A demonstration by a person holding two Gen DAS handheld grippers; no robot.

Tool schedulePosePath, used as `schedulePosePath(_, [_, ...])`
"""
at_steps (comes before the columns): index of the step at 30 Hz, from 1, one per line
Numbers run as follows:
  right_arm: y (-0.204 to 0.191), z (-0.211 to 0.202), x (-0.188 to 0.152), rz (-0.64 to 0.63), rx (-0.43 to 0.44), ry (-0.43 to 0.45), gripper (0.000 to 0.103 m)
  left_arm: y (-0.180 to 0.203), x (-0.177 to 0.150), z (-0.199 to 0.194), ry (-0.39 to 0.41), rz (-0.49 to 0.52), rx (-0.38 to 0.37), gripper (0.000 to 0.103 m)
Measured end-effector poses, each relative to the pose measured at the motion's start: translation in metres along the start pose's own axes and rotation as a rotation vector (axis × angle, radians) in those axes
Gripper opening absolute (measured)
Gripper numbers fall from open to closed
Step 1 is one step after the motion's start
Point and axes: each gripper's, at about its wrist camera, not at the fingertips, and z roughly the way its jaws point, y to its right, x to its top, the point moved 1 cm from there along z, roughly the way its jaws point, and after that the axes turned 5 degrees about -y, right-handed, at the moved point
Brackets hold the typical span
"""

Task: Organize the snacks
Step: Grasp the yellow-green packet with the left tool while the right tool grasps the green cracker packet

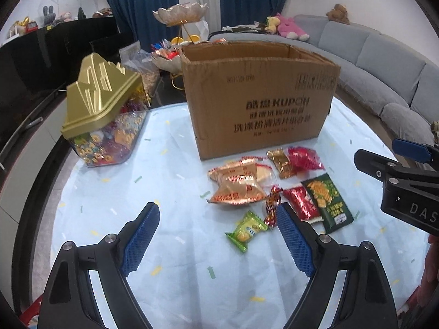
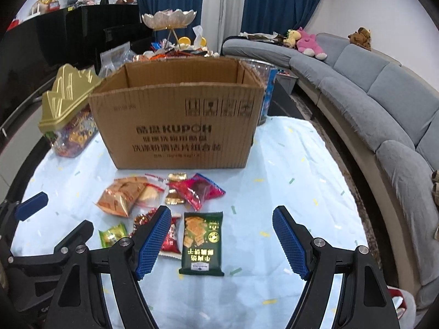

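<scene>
Standing at the back of the pale blue confetti-print tablecloth [image 2: 288, 170], an open cardboard box [image 2: 178, 126] with dark printed lettering blocks the view of most things behind it; its flaps are up, and the part of its inside seen from the right wrist shows only bare walls. Left of the box, just beside it, sits a clear candy container [image 1: 109, 139] with a gold mountain-shaped lid [image 1: 101, 93], packed with coin-like and red wrapped sweets. Behind the box a tiered shell-shaped dish [image 2: 170, 17] holds more bright wrappers, in front of dark blue curtains [image 2: 167, 2], and a grey sofa [image 2: 384, 101] with plush toys [image 2: 310, 42] curves along the right. The loose snacks lie in a cluster on the cloth directly in front of the box: an orange-gold packet [image 1: 236, 183] overlapping a clear-wrapped pastry, a small gold packet [image 1: 282, 161] touching a red wrapper [image 1: 304, 159], a dark green cracker packet [image 2: 203, 244], a red packet [image 2: 171, 240] just beside it and partly hidden by a finger, a twisted red-gold candy [image 1: 273, 205], and a green wrapped candy [image 1: 245, 230] nearest the front. The left gripper [image 1: 218, 240] hovers above the cloth with its blue pads wide apart and nothing between them but the green candy lying below. The right gripper [image 2: 219, 241] likewise stands spread wide, empty, poised over the green cracker packet without touching it.
</scene>
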Motion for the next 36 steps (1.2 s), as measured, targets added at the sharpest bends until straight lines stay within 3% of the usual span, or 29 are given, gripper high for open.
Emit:
schedulePosePath(9, [-0.003,0.026,-0.016,-0.010,-0.004,-0.062,0.077,0.005,-0.012,0.020,-0.009,0.082,-0.039,0.087])
schedulePosePath(17, [-0.005,0.046,-0.025,-0.011,-0.013,-0.114,0.077,0.011,-0.018,0.037,-0.039,0.157,-0.082,0.077])
schedulePosePath(28, [-0.013,0.068,-0.033,-0.017,0.024,-0.179,0.076,0.011,-0.021,0.057,-0.091,0.179,-0.124,0.063])
schedulePosePath(31, [-0.014,0.075,-0.033,-0.020,0.023,-0.193,0.068,0.013,-0.023,0.060,-0.107,0.183,-0.136,0.058])
schedulePosePath(36, [-0.015,0.084,-0.035,-0.027,0.039,-0.216,0.064,0.013,-0.023,0.062,-0.108,0.171,-0.156,0.057])
